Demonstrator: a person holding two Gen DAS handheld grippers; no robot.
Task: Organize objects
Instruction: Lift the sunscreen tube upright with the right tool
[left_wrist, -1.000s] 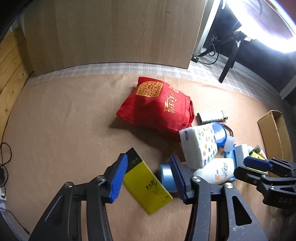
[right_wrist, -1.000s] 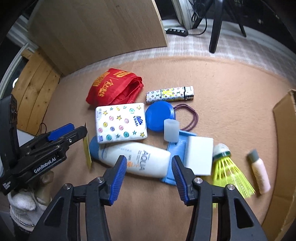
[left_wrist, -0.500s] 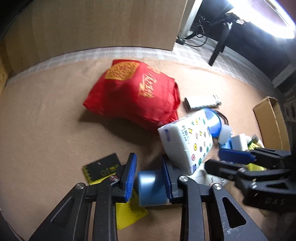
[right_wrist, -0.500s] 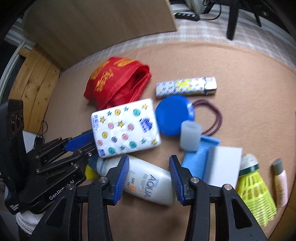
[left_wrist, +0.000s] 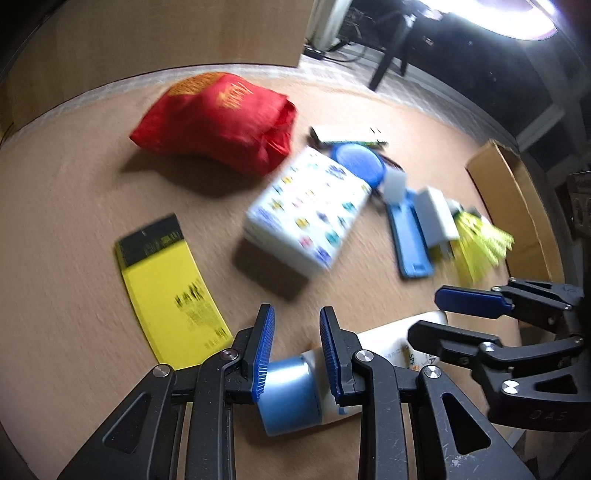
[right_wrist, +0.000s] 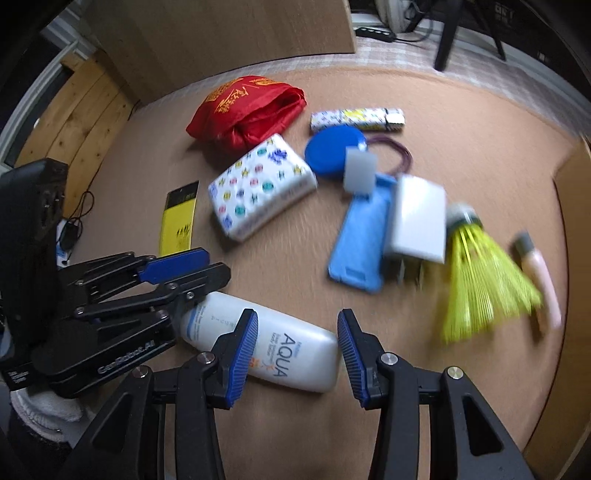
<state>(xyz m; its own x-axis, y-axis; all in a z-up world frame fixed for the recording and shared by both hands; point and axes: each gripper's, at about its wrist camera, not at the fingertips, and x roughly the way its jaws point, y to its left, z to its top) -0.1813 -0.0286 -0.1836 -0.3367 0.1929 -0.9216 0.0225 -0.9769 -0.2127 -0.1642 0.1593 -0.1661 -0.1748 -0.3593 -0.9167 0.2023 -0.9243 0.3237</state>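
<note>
A matt tan felt-like cloth covers the tabletop (right_wrist: 480, 147). On it lie a glossy white plastic lotion bottle (right_wrist: 280, 343) with a satin blue cap (left_wrist: 288, 395), a shiny red fabric bag (right_wrist: 247, 107), a soft plastic-wrapped tissue pack (right_wrist: 258, 188), a glossy yellow card packet (left_wrist: 166, 291) and a yellow plastic shuttlecock (right_wrist: 484, 280). Both tongs are matt black plastic with ribbed blue pads (right_wrist: 240, 354).

I see tan carpet (right_wrist: 461, 122) spreading ahead of my fingers. Beyond it stands a light wooden panel (right_wrist: 229, 40), with pale checked flooring (right_wrist: 402, 51) to its right (dark stand legs (right_wrist: 445, 44) rest there). Bright glare (left_wrist: 517, 18) fills the far right corner.
</note>
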